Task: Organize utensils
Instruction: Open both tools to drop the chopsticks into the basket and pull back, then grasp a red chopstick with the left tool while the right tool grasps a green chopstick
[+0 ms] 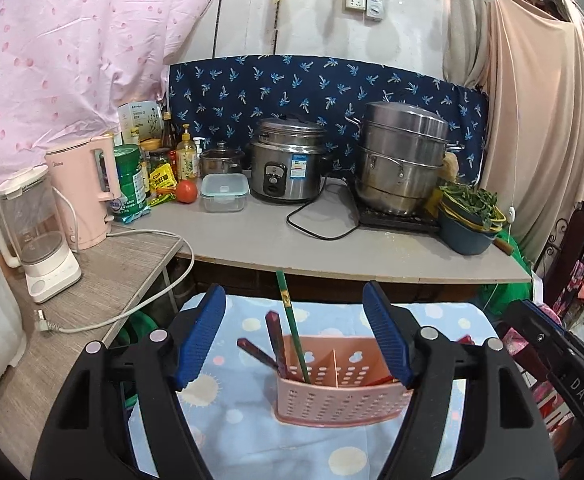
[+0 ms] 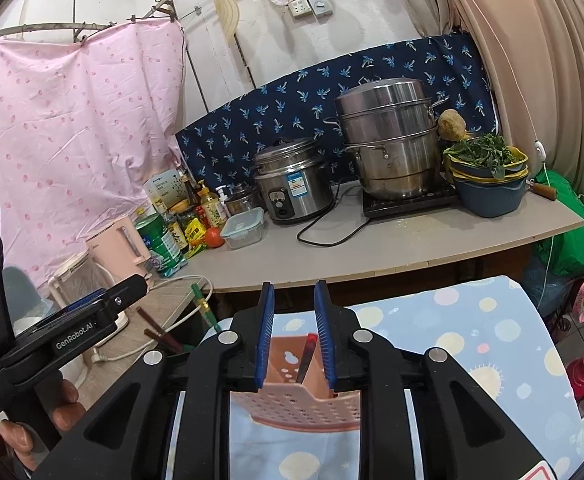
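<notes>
A pink perforated utensil caddy (image 1: 340, 400) stands on a blue dotted cloth (image 1: 244, 432). Its left compartment holds a green chopstick (image 1: 292, 328) and dark brown chopsticks (image 1: 274, 340). My left gripper (image 1: 294, 340) is open and empty, its blue pads either side of the caddy, just above it. In the right wrist view my right gripper (image 2: 294, 332) is open with a narrow gap and empty, above the caddy (image 2: 300, 404). A dark utensil with a red end (image 2: 306, 360) stands in the caddy between the pads. The left gripper's body (image 2: 72, 332) shows at the left.
Behind the cloth-covered table is a grey counter (image 1: 276, 240) with a rice cooker (image 1: 288, 168), a steel steamer pot (image 1: 404, 164), a bowl of greens (image 1: 468, 220), a lidded box (image 1: 224, 192), a tomato and bottles. A pink kettle (image 1: 88, 192) and blender stand at the left.
</notes>
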`<state>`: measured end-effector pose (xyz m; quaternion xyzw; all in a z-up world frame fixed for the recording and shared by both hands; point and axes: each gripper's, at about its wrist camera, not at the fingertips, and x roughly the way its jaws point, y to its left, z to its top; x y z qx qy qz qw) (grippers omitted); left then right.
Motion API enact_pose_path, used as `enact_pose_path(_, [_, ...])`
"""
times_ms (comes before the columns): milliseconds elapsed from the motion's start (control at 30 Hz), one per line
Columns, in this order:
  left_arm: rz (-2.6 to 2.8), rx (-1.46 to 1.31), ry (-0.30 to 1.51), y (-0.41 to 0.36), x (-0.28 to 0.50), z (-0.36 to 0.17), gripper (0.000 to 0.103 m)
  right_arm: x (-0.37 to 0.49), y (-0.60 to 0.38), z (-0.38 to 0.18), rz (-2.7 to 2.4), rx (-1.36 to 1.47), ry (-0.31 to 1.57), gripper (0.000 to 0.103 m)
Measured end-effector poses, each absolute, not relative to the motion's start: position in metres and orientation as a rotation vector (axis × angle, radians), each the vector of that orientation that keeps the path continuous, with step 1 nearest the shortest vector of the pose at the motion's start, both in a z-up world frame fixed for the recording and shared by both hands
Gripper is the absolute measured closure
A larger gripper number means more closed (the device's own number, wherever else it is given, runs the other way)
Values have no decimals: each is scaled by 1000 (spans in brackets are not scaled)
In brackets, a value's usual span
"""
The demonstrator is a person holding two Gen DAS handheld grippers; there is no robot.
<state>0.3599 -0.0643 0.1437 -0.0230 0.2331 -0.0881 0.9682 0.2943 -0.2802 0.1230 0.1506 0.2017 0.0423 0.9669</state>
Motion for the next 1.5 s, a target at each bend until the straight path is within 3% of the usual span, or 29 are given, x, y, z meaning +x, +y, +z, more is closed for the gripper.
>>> enact_pose_path(500, [-179, 60, 546, -68, 281, 116, 35, 207, -257, 101, 117, 274, 485, 82])
enact_pose_path(1233, [-200, 90, 826, -41, 161, -19, 35, 83, -244, -43, 85, 324, 824, 82])
enact_pose_path(1500, [-198, 106, 887, -41, 136, -52, 36, 63, -231, -69, 84, 304, 865, 82])
